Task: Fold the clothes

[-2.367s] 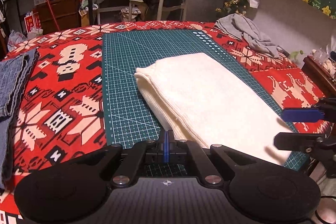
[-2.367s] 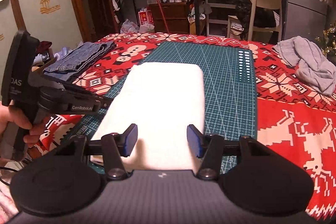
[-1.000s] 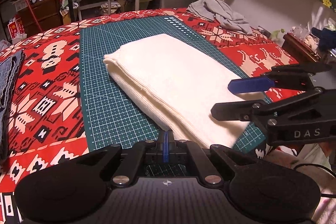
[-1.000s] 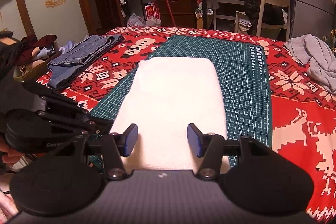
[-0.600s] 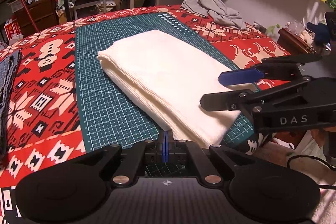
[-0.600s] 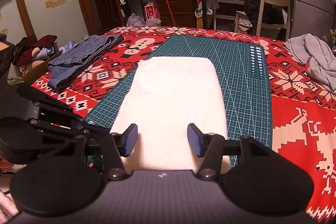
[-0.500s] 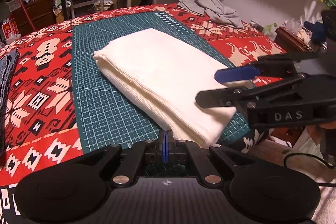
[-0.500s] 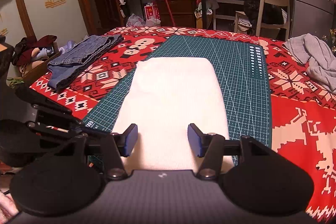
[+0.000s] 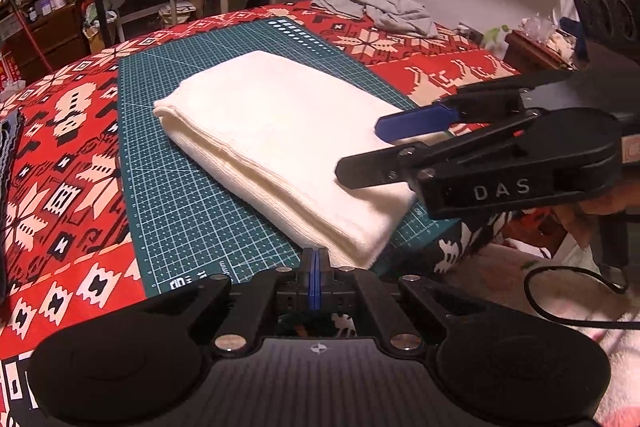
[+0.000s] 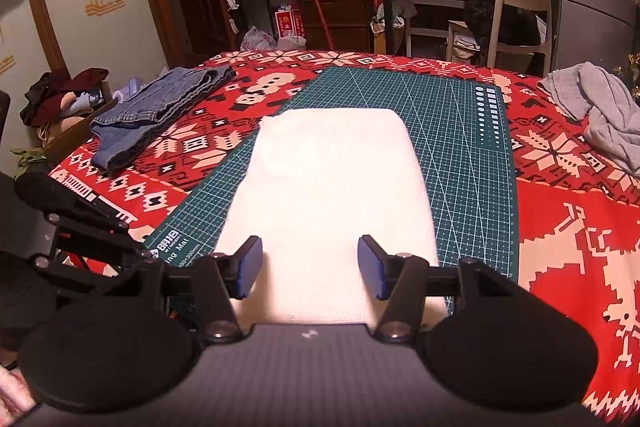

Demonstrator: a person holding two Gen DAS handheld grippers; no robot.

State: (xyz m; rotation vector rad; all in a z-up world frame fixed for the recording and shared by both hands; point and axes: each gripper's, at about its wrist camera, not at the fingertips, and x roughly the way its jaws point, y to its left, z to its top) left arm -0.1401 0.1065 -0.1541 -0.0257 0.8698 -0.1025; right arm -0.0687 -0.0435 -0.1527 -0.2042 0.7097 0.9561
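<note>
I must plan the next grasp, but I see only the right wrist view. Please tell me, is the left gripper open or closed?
Observer: The left gripper is closed; its blue pads meet with nothing between them, near the corner of the white folded cloth.
Operator: Is my right gripper touching the cloth?
Observer: From the left wrist view, the right gripper is open and hovers over the cloth's near end; contact I cannot confirm.
Operator: What is to the right of the table?
Observer: A small wooden side table with clutter on it.
</note>
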